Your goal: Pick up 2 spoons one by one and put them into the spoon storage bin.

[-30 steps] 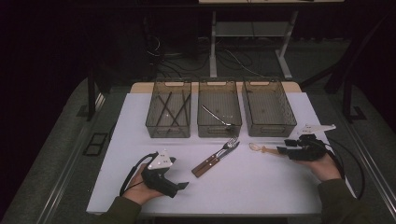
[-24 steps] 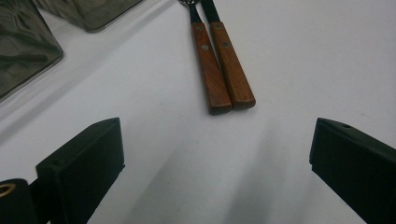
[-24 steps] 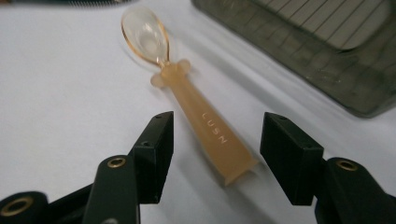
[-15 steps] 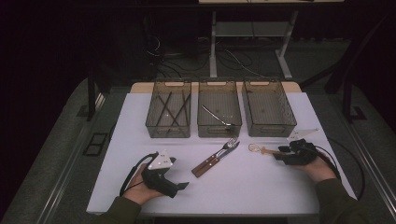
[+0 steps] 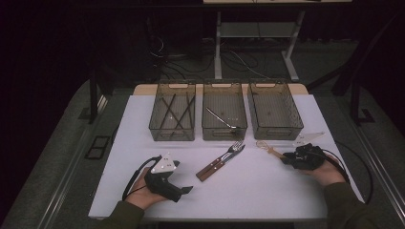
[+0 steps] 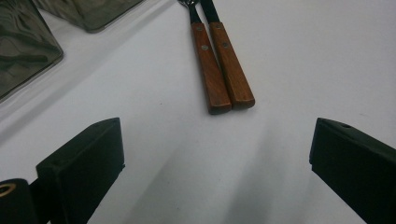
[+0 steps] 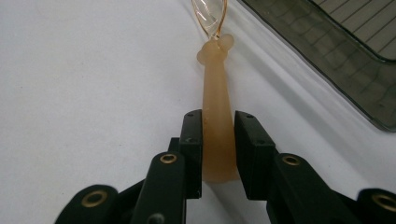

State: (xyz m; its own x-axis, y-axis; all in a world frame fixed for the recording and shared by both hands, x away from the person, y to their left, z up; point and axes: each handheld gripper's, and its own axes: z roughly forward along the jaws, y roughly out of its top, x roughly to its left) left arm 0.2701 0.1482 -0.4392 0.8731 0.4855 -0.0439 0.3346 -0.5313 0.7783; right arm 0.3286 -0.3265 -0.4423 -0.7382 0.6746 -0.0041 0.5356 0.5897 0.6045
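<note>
On the white table (image 5: 267, 191), just in front of the right-hand bin, lies my thing: a small whisk (image 7: 216, 93) with a pale, see-through tan handle and thin golden wire loops at the far end. My right gripper (image 7: 218, 140) has its jaws on both sides of the handle near its end. They have just been closing in, and the pads look like they pinch it now. My left gripper (image 5: 184, 190) rests low on the table with its jaws spread wide and nothing in them.

I count one whisk, three smoky bins (image 5: 224, 117) in a row, and two tools with brown wood handles (image 6: 222, 70) side by side. The left bin holds some dark sticks. The middle one holds one shiny metal tool. I cannot read any words anywhere.
</note>
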